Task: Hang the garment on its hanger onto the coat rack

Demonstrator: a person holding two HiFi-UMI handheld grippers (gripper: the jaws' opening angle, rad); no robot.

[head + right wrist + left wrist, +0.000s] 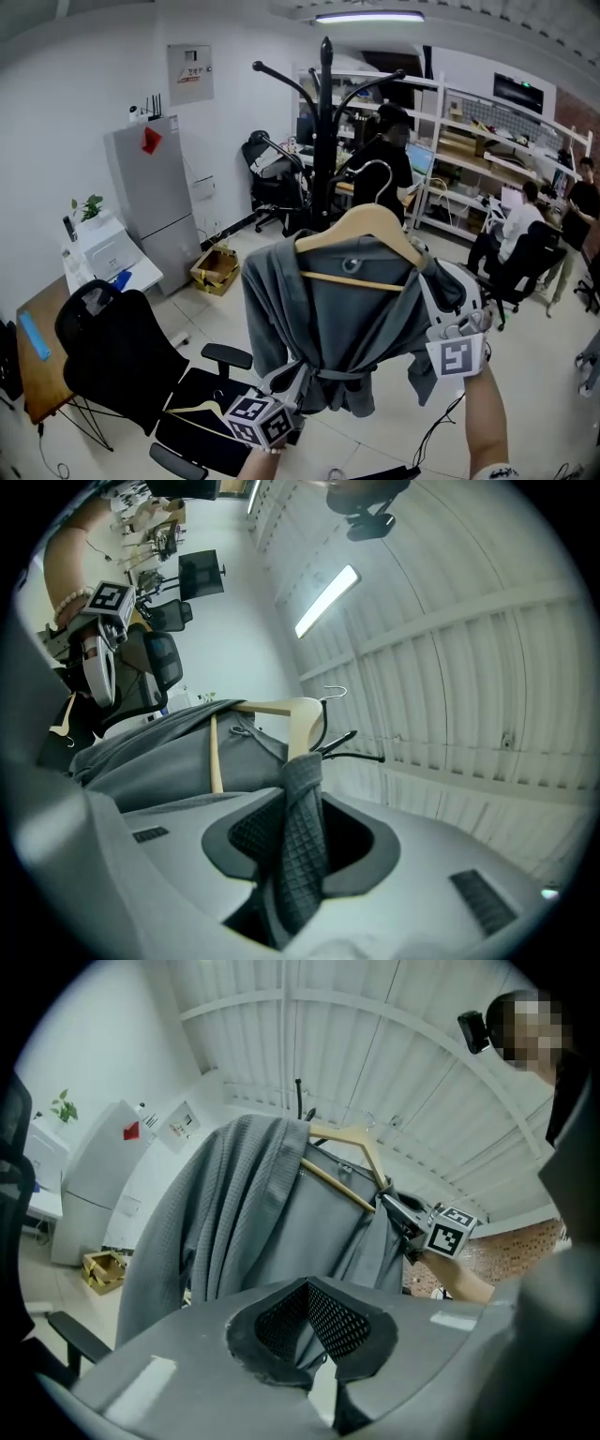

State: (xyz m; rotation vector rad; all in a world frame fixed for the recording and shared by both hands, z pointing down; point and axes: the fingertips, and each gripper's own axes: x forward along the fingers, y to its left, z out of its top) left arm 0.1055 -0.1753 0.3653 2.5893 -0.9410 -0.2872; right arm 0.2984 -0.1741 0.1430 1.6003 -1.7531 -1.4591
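A grey robe (337,319) hangs on a wooden hanger (361,225) held up in mid-air in the head view. Its metal hook (375,173) is near the black coat rack (325,112) behind it but is not on any arm. My left gripper (295,384) is shut on the robe's lower part near the belt, and fabric shows between its jaws (314,1349). My right gripper (441,291) is shut on the robe's right shoulder at the hanger's end, with quilted fabric pinched between its jaws (300,855). The rack's arms (361,755) show beyond the hanger (281,708).
A black office chair (122,366) stands low on the left, beside a wooden table (37,347). A grey fridge (155,197) and a cardboard box (216,267) stand by the back wall. Seated people and shelving (487,159) fill the right.
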